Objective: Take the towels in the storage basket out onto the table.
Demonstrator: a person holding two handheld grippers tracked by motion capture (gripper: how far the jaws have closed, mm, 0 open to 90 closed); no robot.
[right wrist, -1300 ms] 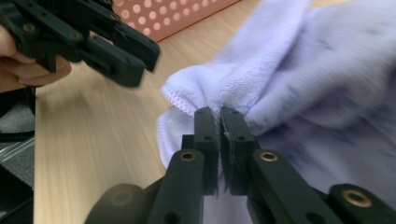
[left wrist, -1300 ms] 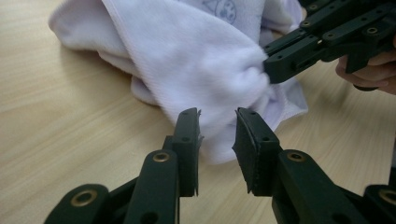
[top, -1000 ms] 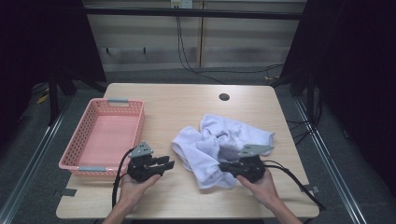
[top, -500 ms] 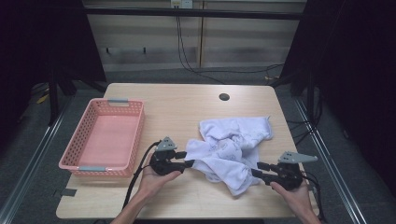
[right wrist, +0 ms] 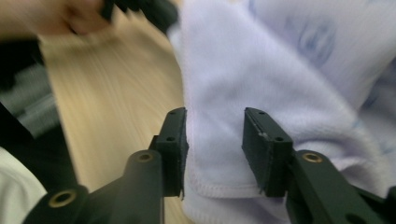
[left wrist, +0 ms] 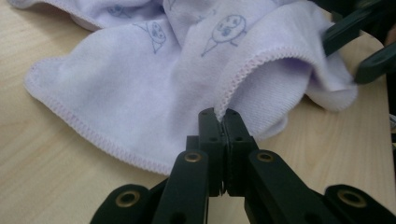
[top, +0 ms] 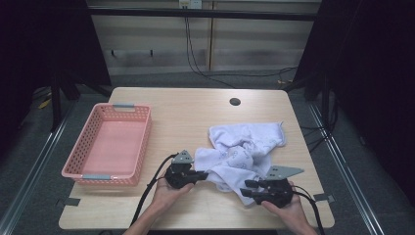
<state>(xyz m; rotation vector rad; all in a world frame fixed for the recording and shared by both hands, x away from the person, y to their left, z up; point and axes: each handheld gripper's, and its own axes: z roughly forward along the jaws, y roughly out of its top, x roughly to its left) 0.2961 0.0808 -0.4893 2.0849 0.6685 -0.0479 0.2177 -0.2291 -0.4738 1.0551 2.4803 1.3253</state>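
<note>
Towel (top: 244,154) crumpled lower centre-right of table (top: 195,107). Soft, light, limp; hemmed edges best for gripping. Left gripper (left wrist: 219,116) clamped on hem. Right gripper (right wrist: 215,135) half-open, just been closing, jaws straddling hem fold, not pinching.

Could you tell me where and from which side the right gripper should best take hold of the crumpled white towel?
Probably the stitched hem at the crumpled white towel's near corner, approached level from the table's front edge: that hem already lies between the right gripper's open jaws.
</note>
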